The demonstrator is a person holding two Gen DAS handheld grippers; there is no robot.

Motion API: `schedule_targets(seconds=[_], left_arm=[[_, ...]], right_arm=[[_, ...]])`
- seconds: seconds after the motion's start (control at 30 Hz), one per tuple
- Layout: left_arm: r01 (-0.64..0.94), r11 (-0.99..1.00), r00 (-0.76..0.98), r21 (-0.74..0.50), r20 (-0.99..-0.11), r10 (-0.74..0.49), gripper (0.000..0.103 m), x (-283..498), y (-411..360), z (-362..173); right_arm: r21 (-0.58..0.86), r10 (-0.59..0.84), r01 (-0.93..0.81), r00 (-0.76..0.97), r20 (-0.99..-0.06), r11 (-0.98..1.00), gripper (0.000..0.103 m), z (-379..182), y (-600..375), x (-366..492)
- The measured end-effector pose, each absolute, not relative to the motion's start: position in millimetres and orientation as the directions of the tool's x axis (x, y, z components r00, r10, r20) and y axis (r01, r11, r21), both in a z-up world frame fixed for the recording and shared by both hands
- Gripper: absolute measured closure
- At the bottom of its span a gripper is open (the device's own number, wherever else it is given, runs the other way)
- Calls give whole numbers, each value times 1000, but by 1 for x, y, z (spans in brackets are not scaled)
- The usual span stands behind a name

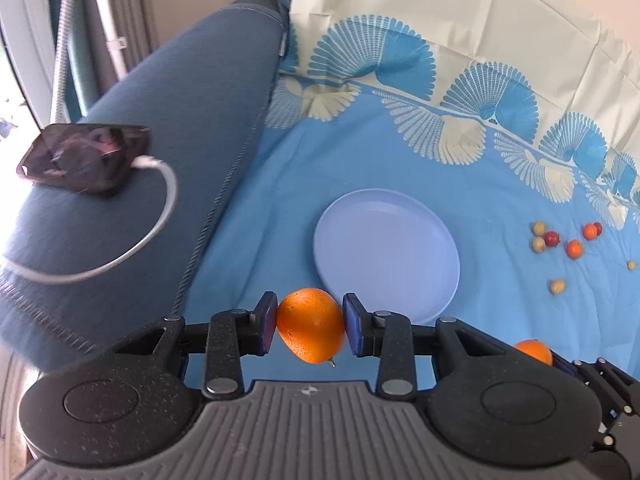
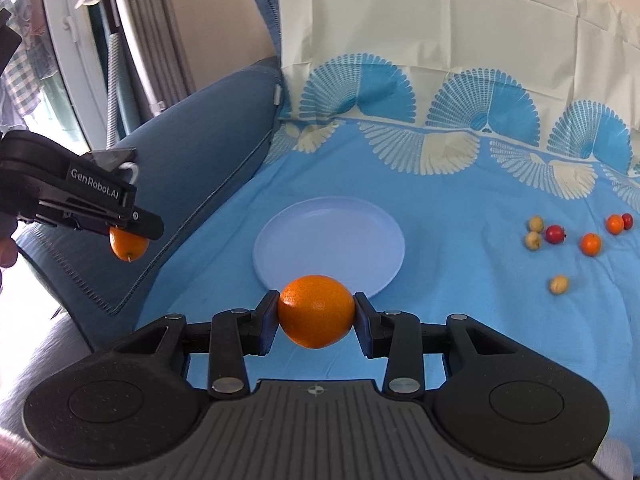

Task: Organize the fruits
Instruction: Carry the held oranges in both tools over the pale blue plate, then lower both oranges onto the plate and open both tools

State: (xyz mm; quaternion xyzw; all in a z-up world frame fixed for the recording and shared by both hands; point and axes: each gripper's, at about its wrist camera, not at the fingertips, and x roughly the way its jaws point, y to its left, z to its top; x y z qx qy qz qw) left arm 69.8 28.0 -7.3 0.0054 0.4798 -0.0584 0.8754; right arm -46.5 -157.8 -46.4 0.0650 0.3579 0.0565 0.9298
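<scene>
Nearest, each gripper clenches an orange: the left gripper point(image 1: 310, 330) pinches the left orange point(image 1: 311, 324), the right gripper point(image 2: 316, 318) squeezes the right orange point(image 2: 316, 311) at its widest part. Both fruits hang in the air just short of the empty lilac plate point(image 2: 352, 216) on the blue bedsheet point(image 2: 460, 300). I'd bring each one low over the plate's middle and release gently, one at a time, so neither rolls off. Farther right lie small fruits point(image 2: 556, 234), perhaps cherries and nuts; they're too small to tell.
</scene>
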Motion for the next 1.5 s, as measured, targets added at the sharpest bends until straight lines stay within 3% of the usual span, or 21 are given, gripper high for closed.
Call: schedule_targets(seconds=[0.2, 0.7, 0.73, 0.77, 0.83, 0.9, 1.1, 1.5], left_arm=[[121, 989, 497, -84, -857, -134, 64, 123, 4, -33], [221, 975, 429, -9, -897, -105, 63, 202, -42, -127], [226, 974, 435, -9, -894, -109, 59, 203, -42, -128], [232, 973, 448, -10, -887, -116, 36, 204, -42, -127], [226, 974, 491, -13, -862, -125, 1, 200, -38, -115], [223, 974, 536, -35, -830, -153, 0, 190, -29, -97], [152, 988, 556, -7, -826, -91, 0, 132, 8, -54], [129, 991, 616, 27, -785, -59, 0, -21, 43, 0]], right_arm=[[124, 119, -48, 739, -663, 991, 62, -69, -172, 3], [46, 86, -77, 658, -748, 996, 62, -152, -170, 93], [41, 88, -88, 656, -749, 995, 62, -155, -169, 96], [38, 92, -97, 654, -751, 995, 62, -156, -168, 98], [23, 87, -104, 667, -740, 994, 54, -152, -166, 99], [0, 66, -95, 691, -720, 995, 27, -141, -167, 94], [23, 45, -40, 713, -700, 999, 5, -94, -175, 33], [98, 14, 53, 810, -587, 994, 1, -32, -152, -106]])
